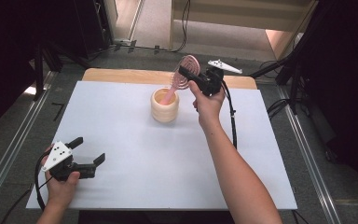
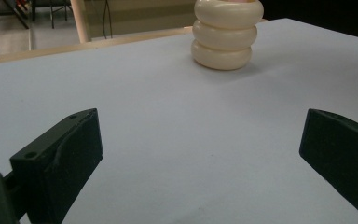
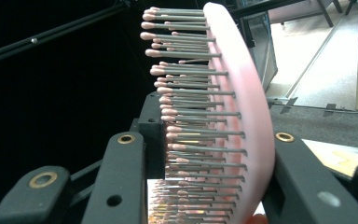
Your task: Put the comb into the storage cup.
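Partly hidden: hairbrush handle inside cup

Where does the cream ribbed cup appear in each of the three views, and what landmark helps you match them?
High view: cream cup at table centre, pink hairbrush handle inside.
Left gripper view: cup at top, right of centre.
Right gripper view: not visible.
Shared landmark: the white table sheet.

White sheet covers tabletop; bare wood edge shows at far side. Grey carpet floor around it, metal rails left and right. Dark curtains on both sides. Cables trail across bright floor beyond.
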The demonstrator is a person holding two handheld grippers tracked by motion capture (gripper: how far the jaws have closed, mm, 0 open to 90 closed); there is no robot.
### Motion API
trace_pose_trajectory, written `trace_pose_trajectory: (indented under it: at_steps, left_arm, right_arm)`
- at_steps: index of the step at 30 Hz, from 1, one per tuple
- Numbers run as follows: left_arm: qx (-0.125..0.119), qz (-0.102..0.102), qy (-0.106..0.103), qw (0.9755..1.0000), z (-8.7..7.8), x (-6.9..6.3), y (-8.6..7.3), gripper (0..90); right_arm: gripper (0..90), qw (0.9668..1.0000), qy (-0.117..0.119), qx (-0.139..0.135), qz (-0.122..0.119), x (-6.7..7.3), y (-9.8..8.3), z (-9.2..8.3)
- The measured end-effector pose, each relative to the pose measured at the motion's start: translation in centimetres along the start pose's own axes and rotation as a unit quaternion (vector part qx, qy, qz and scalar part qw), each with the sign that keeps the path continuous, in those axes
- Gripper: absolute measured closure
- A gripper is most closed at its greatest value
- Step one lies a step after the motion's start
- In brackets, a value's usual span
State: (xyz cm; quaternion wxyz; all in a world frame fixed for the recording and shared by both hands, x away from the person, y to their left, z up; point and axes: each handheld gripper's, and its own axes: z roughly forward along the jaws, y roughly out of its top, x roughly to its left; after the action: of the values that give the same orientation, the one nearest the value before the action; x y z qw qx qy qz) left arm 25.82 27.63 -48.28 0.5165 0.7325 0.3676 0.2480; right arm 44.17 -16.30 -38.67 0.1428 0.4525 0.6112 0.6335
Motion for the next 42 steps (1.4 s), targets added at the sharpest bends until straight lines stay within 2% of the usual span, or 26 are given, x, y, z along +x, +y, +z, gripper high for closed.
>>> trace_pose_trajectory:
  at_steps: [17,28,35,37,40,42]
  left_arm:
    - [-0.001,-0.002,-0.002,1.0000,-0.1,0.0,0.0,0.0]
    - [-0.002,-0.001,-0.002,1.0000,-0.1,0.0,0.0,0.0]
    - [-0.001,-0.001,-0.002,1.0000,0.0,0.0,0.0,0.0]
    - [-0.001,-0.001,-0.002,1.0000,0.0,0.0,0.0,0.0]
    - [-0.001,-0.001,-0.002,1.0000,0.0,0.0,0.0,0.0]
    - [-0.001,0.000,-0.001,1.0000,0.0,0.0,0.0,0.0]
  right_arm:
    - [61.5,0.9998,-0.004,0.019,0.005,-0.2,-2.4,1.9]
    - [61.5,0.9992,-0.018,0.036,-0.001,-0.6,-3.6,2.5]
    - [61.2,0.9993,-0.014,0.033,0.005,-0.9,-3.8,2.5]
    - [60.0,0.9991,-0.019,0.036,0.007,-1.0,-3.8,2.4]
    - [52.6,0.9992,-0.012,0.036,0.016,-1.3,-3.8,2.1]
    - [50.9,0.9991,-0.012,0.037,0.018,-1.5,-3.8,2.0]
